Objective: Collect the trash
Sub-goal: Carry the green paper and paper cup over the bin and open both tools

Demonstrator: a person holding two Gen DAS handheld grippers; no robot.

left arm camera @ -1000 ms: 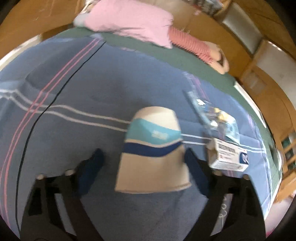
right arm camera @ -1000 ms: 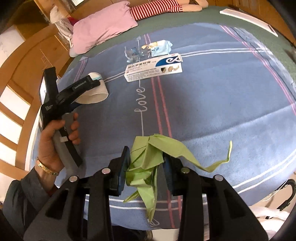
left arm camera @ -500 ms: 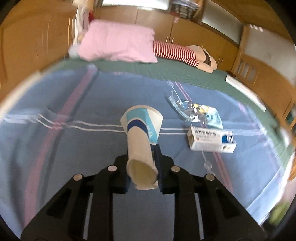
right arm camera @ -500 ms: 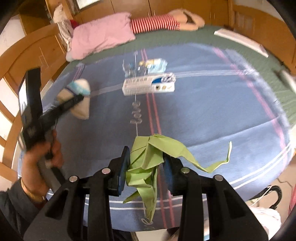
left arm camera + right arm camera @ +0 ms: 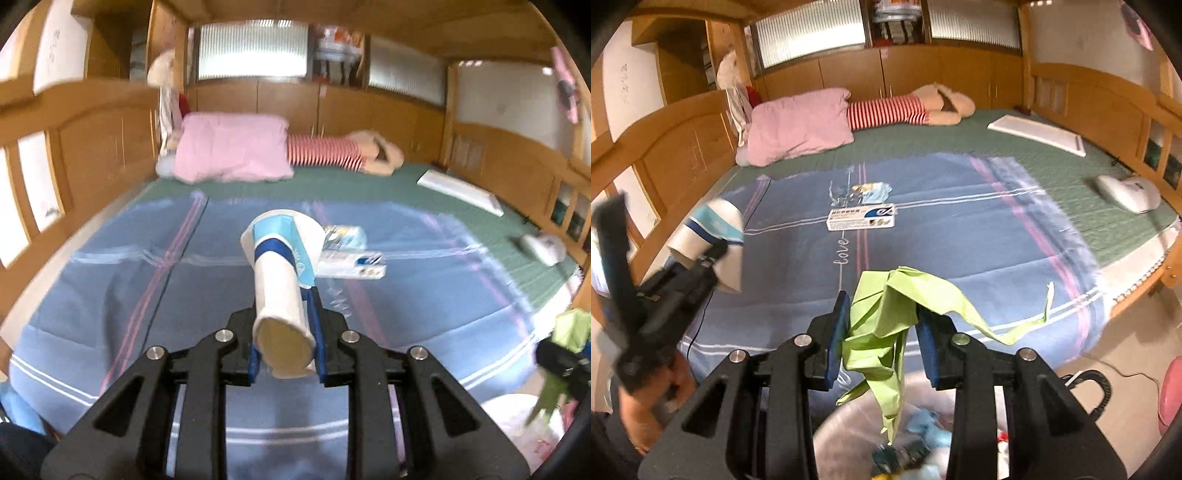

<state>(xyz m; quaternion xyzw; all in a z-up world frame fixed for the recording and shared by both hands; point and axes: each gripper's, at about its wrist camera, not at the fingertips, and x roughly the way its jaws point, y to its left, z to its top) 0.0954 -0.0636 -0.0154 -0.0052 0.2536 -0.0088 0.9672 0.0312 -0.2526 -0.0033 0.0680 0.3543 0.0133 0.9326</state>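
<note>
Trash bag of clear plastic (image 5: 849,439) fills the bottom of the right view, under the right gripper (image 5: 882,332) pinching crumpled green paper (image 5: 886,314). At centre of the left view, the left gripper (image 5: 284,347) squeezes a flattened white-and-blue paper cup (image 5: 284,269). Farther up, a white carton (image 5: 862,218) and clear wrappers (image 5: 858,192) lie on the blue blanket (image 5: 960,229).

Diffuse daylight enters through the ribbed frosted window panels (image 5: 253,50) at the far wall, slightly overexposed. Fisheye curvature bends the orange wooden bed frame (image 5: 676,147); dark vignetting fills the corners. Motion blur smears edges, especially the black handheld left gripper (image 5: 713,254).
</note>
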